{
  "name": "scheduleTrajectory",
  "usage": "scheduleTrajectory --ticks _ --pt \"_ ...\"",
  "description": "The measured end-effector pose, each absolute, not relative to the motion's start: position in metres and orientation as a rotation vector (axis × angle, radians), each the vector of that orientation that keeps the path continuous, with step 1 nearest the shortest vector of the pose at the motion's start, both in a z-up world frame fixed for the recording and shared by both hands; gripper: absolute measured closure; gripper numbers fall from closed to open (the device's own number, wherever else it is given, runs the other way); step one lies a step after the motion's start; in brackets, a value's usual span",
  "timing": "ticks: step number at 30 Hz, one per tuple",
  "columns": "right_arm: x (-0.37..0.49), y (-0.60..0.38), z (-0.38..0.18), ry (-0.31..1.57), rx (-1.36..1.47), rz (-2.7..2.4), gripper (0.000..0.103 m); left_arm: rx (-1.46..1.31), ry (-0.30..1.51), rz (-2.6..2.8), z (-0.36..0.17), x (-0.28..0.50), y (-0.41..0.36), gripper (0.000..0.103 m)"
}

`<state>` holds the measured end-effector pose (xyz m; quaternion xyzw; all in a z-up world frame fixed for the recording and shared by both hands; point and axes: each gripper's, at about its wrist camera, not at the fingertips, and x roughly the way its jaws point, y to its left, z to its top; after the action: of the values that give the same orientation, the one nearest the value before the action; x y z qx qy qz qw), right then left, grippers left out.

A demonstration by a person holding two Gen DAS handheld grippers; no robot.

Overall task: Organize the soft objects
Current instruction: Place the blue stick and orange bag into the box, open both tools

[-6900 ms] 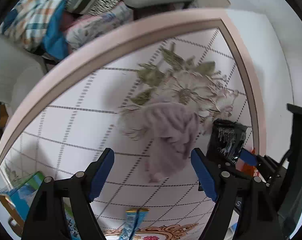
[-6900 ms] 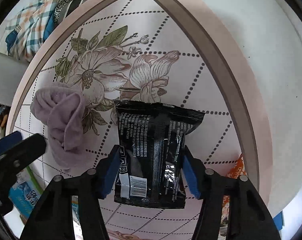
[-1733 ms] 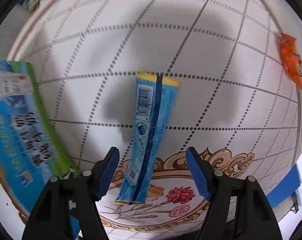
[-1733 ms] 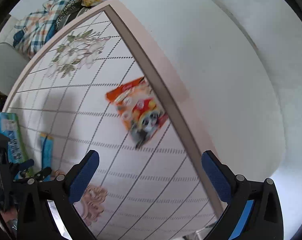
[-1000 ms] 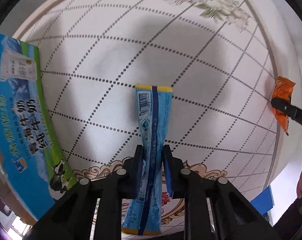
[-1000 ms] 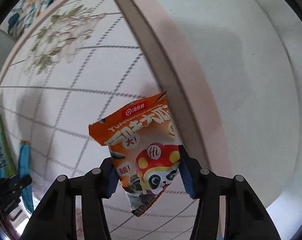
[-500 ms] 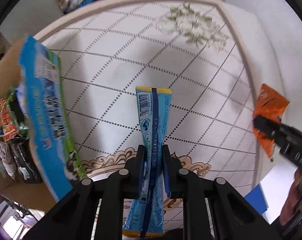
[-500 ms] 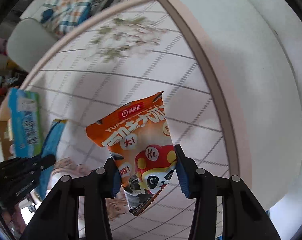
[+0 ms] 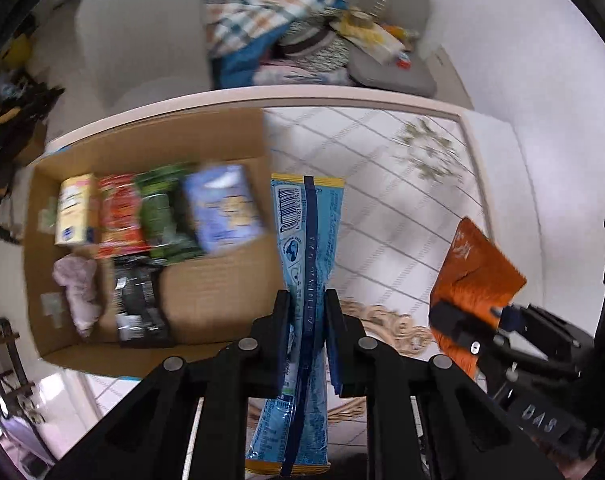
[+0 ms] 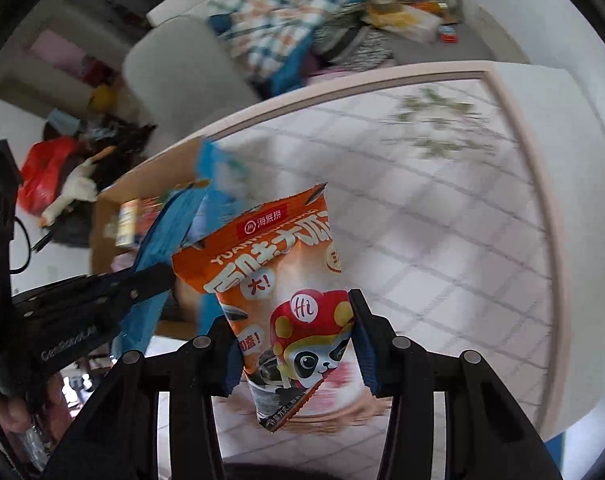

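My left gripper (image 9: pixel 307 312) is shut on a long blue snack packet (image 9: pixel 308 232) and holds it above the table, just right of an open cardboard box (image 9: pixel 206 292). The box holds several snack packs, a black packet (image 9: pixel 136 304) and a lilac sock (image 9: pixel 80 284). My right gripper (image 10: pixel 294 344) is shut on an orange panda snack bag (image 10: pixel 278 276), lifted off the table. That bag also shows in the left wrist view (image 9: pixel 476 276), and the blue packet in the right wrist view (image 10: pixel 170 232).
The table has a white patterned cloth (image 9: pixel 402 208) with a pink rim. Behind it stand a grey chair (image 9: pixel 142 40) and a heap of clothes (image 9: pixel 270 12). Clutter lies on the floor at the left (image 10: pixel 58 176).
Both grippers have risen and swung left with their packets. The cardboard box and its contents have come into the left wrist view.
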<state>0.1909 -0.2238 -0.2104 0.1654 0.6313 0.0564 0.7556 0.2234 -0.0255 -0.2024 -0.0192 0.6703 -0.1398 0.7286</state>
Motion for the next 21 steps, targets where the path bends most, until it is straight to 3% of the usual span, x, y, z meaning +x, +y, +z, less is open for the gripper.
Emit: scheduleTrajectory --ticks 10,21 --pt "0.212 -0.095 -0.239 1.444 0.332 0.169 0.055 -0.174 1.572 -0.234 -0.254 0.252 0.059 0.089" --pt "0.229 -0.061 -0.296 1.54 0.277 0.064 0.053 -0.127 1.717 -0.235 -0.313 0.268 0.063 0.082"
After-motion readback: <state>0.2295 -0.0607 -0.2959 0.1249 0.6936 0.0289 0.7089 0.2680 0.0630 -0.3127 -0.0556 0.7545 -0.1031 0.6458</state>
